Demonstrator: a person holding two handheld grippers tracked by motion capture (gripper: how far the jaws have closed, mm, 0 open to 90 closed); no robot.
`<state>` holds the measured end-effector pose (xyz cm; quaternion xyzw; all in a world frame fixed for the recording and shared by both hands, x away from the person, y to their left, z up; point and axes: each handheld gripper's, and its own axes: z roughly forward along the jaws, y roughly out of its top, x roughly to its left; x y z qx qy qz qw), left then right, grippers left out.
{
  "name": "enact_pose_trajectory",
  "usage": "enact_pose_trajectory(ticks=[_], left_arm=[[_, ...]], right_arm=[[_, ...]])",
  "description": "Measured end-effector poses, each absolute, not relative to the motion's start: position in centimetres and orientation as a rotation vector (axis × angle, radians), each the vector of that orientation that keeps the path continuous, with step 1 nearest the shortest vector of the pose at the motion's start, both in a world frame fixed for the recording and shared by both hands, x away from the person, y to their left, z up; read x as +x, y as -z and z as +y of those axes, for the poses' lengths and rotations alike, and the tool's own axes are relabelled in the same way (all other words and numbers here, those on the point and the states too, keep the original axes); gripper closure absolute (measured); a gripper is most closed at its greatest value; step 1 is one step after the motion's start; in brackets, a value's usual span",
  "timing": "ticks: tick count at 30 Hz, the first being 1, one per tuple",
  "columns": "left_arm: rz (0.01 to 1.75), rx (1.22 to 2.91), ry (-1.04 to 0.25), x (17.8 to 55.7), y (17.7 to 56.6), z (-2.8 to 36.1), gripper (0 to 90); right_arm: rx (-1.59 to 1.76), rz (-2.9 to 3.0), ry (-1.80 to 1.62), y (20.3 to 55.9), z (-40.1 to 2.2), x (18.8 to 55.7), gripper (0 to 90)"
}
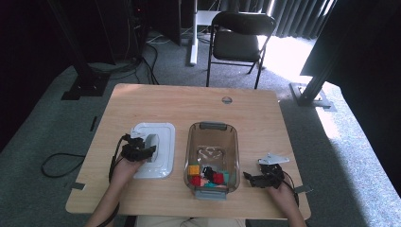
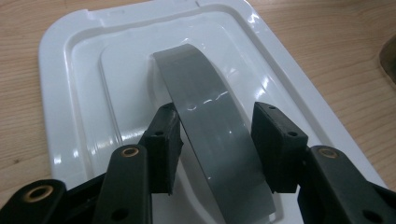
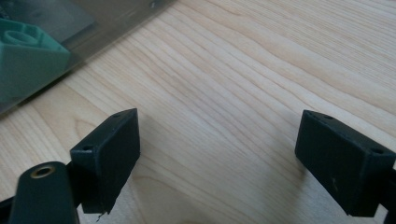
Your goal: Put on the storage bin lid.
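My left gripper (image 2: 217, 144) straddles the grey handle (image 2: 210, 126) of the white lid (image 2: 70, 84), which lies flat on the table (image 1: 189, 101) left of the clear bin (image 1: 212, 158). Its jaws are narrowed but not visibly clamped. I judge gripping underway; lifting follows. My right gripper (image 3: 217, 161) rests spread and empty.

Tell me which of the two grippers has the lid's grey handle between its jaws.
The left gripper: its jaws straddle the grey handle of the white lid. The right gripper is open over bare table.
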<state>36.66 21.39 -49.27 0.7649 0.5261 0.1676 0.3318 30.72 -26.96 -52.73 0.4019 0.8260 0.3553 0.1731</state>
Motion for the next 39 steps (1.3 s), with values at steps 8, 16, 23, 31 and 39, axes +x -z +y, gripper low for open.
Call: enact_pose_trajectory(ticks=[8, 16, 23, 31, 39], left_arm=[[1.416, 1.934, -0.444, 36.9, 49.2, 22.4, 67.3], [1.435, 1.904, -0.455, 37.0, 48.9, 23.2, 67.6], [1.435, 1.895, -0.46, 36.9, 48.4, 23.5, 67.7], [1.444, 1.877, -0.464, 36.6, 47.8, 24.0, 67.7], [1.446, 1.858, -0.466, 36.6, 47.1, 24.5, 67.8]], right_arm=[[1.077, 2.35, -1.021, 52.4, -25.9, 30.3, 13.5], [1.053, 2.351, -1.146, 51.7, -25.3, 30.1, 13.5], [1.007, 2.406, -1.143, 52.1, -23.9, 29.8, 13.5], [0.971, 2.433, -1.136, 52.3, -22.6, 29.8, 13.6], [0.953, 2.467, -1.174, 52.3, -21.4, 29.6, 13.6]])
